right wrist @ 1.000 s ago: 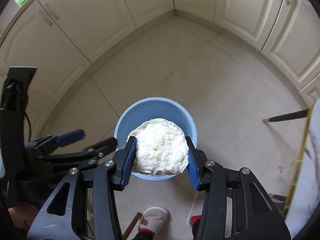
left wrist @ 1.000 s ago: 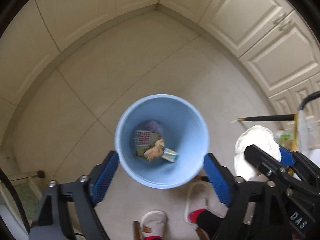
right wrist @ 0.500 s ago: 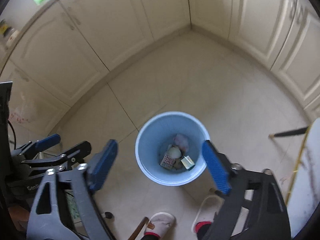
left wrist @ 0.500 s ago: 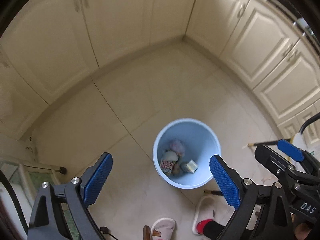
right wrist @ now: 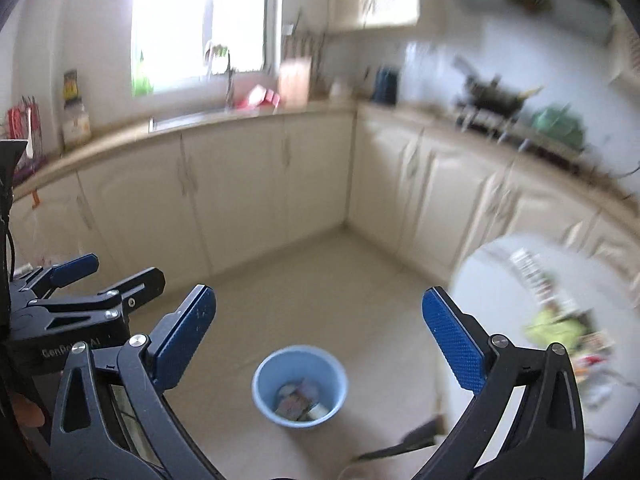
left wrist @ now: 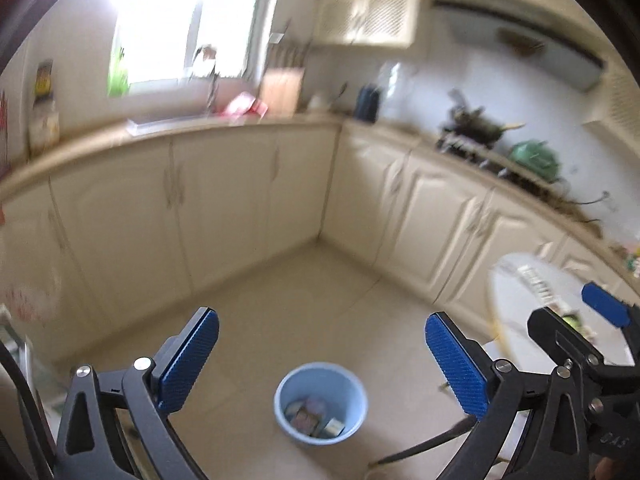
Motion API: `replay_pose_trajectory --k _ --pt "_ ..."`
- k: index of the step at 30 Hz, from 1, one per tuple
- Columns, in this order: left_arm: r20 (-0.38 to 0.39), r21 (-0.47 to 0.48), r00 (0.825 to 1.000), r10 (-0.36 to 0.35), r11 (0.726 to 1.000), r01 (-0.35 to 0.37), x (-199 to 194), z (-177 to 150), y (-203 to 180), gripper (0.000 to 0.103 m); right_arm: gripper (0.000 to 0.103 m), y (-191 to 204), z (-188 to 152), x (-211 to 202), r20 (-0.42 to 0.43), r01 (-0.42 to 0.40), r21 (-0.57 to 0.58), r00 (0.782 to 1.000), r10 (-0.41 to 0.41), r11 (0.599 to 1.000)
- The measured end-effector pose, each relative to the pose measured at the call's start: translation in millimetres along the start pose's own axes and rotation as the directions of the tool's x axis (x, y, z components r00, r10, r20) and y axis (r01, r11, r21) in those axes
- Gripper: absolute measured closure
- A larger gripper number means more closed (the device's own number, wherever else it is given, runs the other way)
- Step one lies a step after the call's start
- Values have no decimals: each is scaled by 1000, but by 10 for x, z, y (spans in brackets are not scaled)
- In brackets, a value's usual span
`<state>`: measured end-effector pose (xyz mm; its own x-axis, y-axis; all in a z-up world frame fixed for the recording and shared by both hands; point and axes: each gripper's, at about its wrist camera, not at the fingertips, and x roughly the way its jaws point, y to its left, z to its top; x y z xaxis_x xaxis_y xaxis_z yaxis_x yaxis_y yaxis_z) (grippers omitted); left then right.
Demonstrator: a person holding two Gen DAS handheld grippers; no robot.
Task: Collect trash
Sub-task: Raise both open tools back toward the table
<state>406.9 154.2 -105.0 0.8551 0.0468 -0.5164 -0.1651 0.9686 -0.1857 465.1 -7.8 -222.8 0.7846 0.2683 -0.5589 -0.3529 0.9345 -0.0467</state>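
Observation:
A light blue bin point(left wrist: 352, 390) point(right wrist: 276, 368) stands on the tiled floor far below both grippers, with several pieces of trash point(left wrist: 314, 420) point(right wrist: 300, 402) in its bottom. My left gripper point(left wrist: 320, 326) hangs high above the bin, its jaws opening wide with nothing between them. My right gripper point(right wrist: 319, 300) is beside it at about the same height, jaws also opening and empty. Each gripper shows in the other's view: the right gripper point(left wrist: 578, 316) at the right edge, the left gripper point(right wrist: 114, 270) at the left edge. Both views are blurred.
A round white table point(left wrist: 516, 304) point(right wrist: 492, 276) at the right carries packets and a green item point(right wrist: 556, 326). Cream cabinets point(right wrist: 240, 192) line the corner under a counter with a sink, window and stove. A dark stick point(left wrist: 420, 450) lies on the floor by the bin.
The white wad has left the right gripper, whose jaws have spread wide. Both grippers have risen and tilted up, so the bin looks small and low and the counters have come into view.

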Motion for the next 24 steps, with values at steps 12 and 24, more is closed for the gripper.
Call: replay_pose_trajectory --k 12,24 --pt "311 152 949 -56 988 9 -1821 -1035 -834 1 0 -291 141 -2064 271 214 54 937 -221 975" --pt "497 201 865 -73 979 -33 -2748 -2774 -1019 1 0 -368 8 -3130 360 260 118 888 -285 958"
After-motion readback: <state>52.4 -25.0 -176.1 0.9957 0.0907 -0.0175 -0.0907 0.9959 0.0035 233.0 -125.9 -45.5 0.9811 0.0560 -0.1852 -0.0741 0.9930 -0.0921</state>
